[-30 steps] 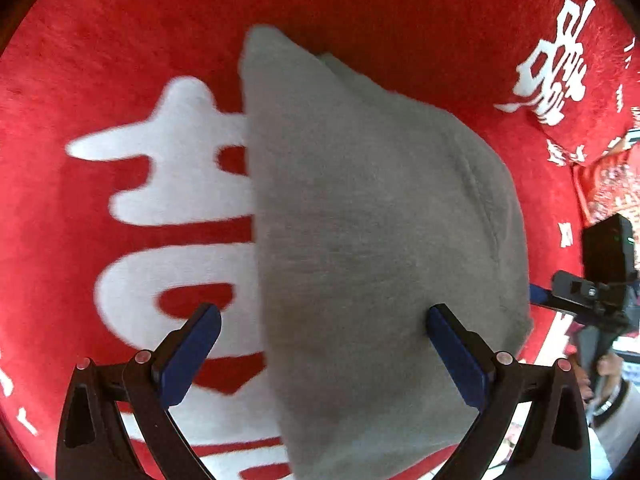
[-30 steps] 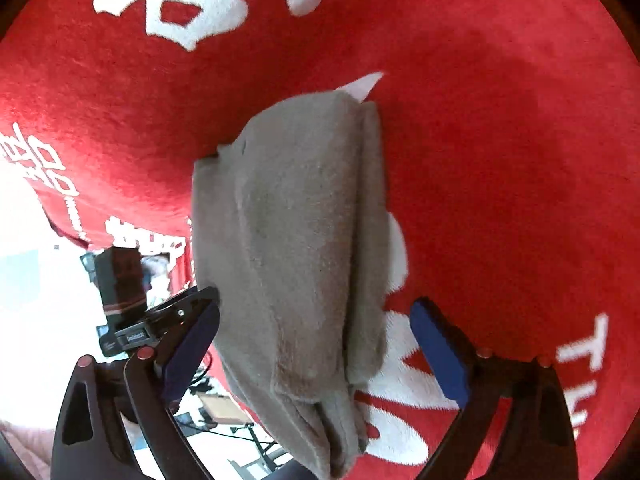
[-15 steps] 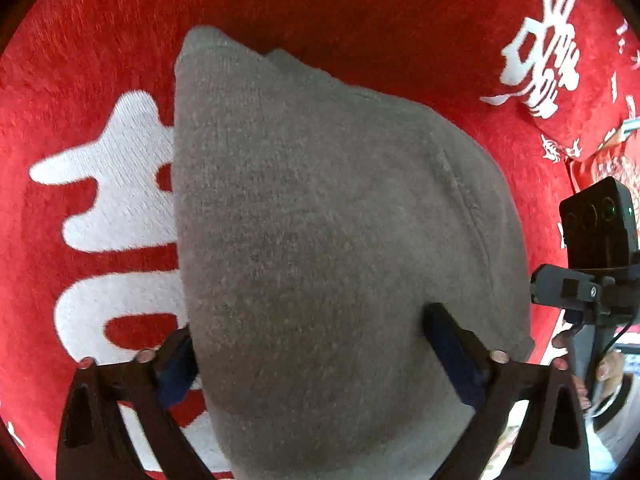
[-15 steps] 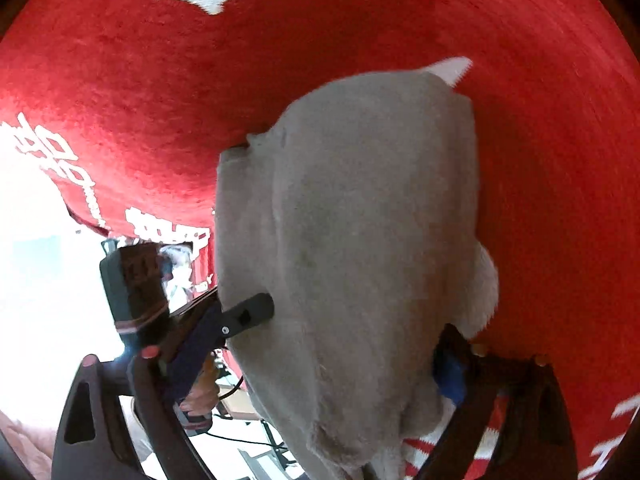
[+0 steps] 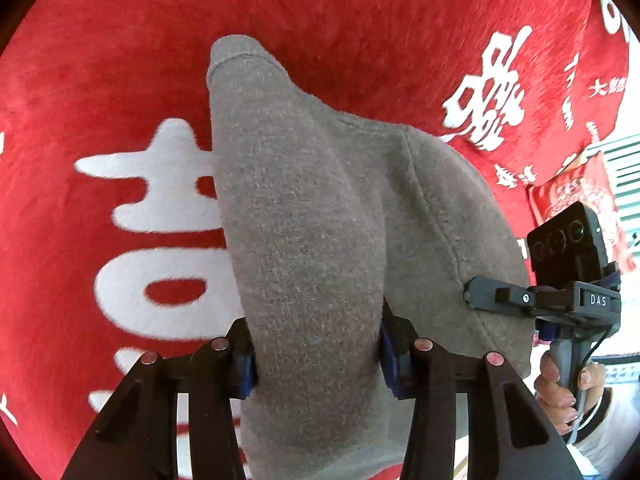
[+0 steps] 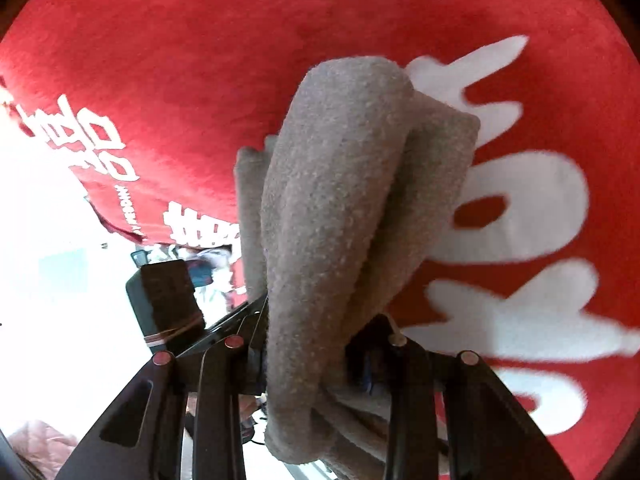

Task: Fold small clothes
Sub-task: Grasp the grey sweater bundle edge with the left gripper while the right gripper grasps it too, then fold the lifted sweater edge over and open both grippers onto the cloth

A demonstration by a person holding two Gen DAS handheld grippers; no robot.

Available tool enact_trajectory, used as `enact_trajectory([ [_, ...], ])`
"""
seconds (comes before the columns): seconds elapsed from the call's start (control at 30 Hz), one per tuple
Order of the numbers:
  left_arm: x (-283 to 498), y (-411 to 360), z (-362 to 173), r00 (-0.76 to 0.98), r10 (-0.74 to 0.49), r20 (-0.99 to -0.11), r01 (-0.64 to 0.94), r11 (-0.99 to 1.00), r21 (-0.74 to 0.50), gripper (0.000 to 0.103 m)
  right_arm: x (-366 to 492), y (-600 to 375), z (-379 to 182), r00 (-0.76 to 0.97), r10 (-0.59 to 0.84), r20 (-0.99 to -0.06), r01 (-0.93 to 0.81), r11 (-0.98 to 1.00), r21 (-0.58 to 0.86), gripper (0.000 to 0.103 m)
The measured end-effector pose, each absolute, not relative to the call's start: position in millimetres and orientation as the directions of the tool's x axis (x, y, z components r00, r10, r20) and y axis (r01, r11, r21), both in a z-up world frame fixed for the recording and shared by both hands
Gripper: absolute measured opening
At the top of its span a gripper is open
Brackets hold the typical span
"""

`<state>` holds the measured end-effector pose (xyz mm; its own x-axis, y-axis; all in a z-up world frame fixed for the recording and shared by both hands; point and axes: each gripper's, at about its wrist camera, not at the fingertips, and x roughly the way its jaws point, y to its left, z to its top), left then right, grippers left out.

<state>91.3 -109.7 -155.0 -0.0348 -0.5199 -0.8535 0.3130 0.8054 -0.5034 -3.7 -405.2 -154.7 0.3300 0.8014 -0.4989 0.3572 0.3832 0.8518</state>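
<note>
Garment: small grey fleecy knit piece [image 5: 312, 220], bunched into a thick roll, lifted above the red plush cloth w/ white printed characters [image 5: 120, 80] that covers the surface. Left claw [image 5: 316, 356] is pinched narrow on one end of the garment, blue pads pressed into the fabric on both sides. Right claw [image 6: 320, 360] is clamped likewise on another part of the garment, several layers gathered btwn its jaws.

Step in hand, as I read it: mid-fold, both ends gripped & raised. Next move prob. calls for carrying the held edge across, lowering onto the red cloth w/ edges lined up, then letting go w/o dragging the layers apart.

Views differ: left wrist view shows, right of the garment, the other claw's black handle [image 5: 560, 304] w/ its camera & the person's hand [image 5: 560, 384] on the grip; also a stitched seam on the garment. Right wrist view shows the stacked folds edge-on, plus a bright washed-out area left of the garment, beyond the red cloth's edge.
</note>
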Motion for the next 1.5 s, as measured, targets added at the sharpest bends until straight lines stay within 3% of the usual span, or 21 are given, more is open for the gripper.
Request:
enact_trajectory([
  [0.17, 80.7, -70.6, -128.1, -0.024, -0.527, -0.850, 0.316, 0.802, -0.506, 0.048, -9.6, -352.0, -138.8, 0.314, 0.822, -0.475, 0.336, 0.371, 0.865, 0.036],
  [0.4, 60.4, 10.1, -126.0, 0.013, -0.413, -0.911, 0.314, 0.866, -0.388, 0.049, -1.9, -255.4, -167.9, 0.249, 0.837, -0.487, 0.336, 0.397, 0.854, 0.036],
  [0.63, 59.3, 68.6, -163.6, 0.008, -0.302, -0.953, 0.247, 0.925, -0.290, 0.049, 19.5, -219.5, -172.4, 0.142, 0.645, -0.751, 0.321, 0.688, 0.651, 0.045],
  [0.67, 58.6, 77.5, -157.6, 0.024, -0.331, -0.943, 0.230, 0.920, -0.317, 0.049, 19.5, -220.1, -167.3, 0.146, 0.625, -0.767, 0.312, 0.706, 0.635, 0.042],
  [0.7, 57.2, 83.8, -151.6, 0.043, -0.346, -0.937, 0.222, 0.918, -0.328, 0.049, 19.1, -221.3, -162.9, 0.142, 0.591, -0.794, 0.301, 0.739, 0.603, 0.026],
  [0.9, 67.5, 97.3, -149.9, 0.143, -0.239, -0.960, 0.169, 0.962, -0.214, 0.049, 12.7, -219.6, -171.6, 0.086, 0.322, -0.943, 0.197, 0.922, 0.333, 0.016],
  [1.0, 70.8, 88.3, -171.4, 0.126, -0.208, -0.970, 0.189, 0.965, -0.182, 0.049, -2.6, -234.0, -189.1, 0.087, 0.297, -0.951, 0.214, 0.927, 0.309, 0.016],
  [1.07, 68.1, 81.4, -175.8, 0.153, -0.182, -0.971, 0.219, 0.965, -0.147, 0.055, -6.6, -238.3, -189.1, 0.110, 0.304, -0.946, 0.244, 0.915, 0.322, 0.017],
  [1.2, 65.4, 81.3, -168.9, 0.173, -0.141, -0.975, 0.230, 0.968, -0.099, 0.058, -11.1, -243.7, -185.2, 0.102, 0.282, -0.954, 0.268, 0.916, 0.299, 0.026],
  [1.3, 63.0, 74.9, -162.7, 0.183, -0.105, -0.978, 0.244, 0.968, -0.059, 0.058, -19.7, -249.9, -175.8, 0.097, 0.276, -0.956, 0.304, 0.907, 0.293, 0.026],
  [1.5, 50.9, 78.3, -153.7, 0.168, -0.084, -0.982, 0.254, 0.966, -0.039, 0.058, -38.4, -233.5, -133.2, 0.204, 0.356, -0.912, 0.314, 0.859, 0.405, 0.026],
])
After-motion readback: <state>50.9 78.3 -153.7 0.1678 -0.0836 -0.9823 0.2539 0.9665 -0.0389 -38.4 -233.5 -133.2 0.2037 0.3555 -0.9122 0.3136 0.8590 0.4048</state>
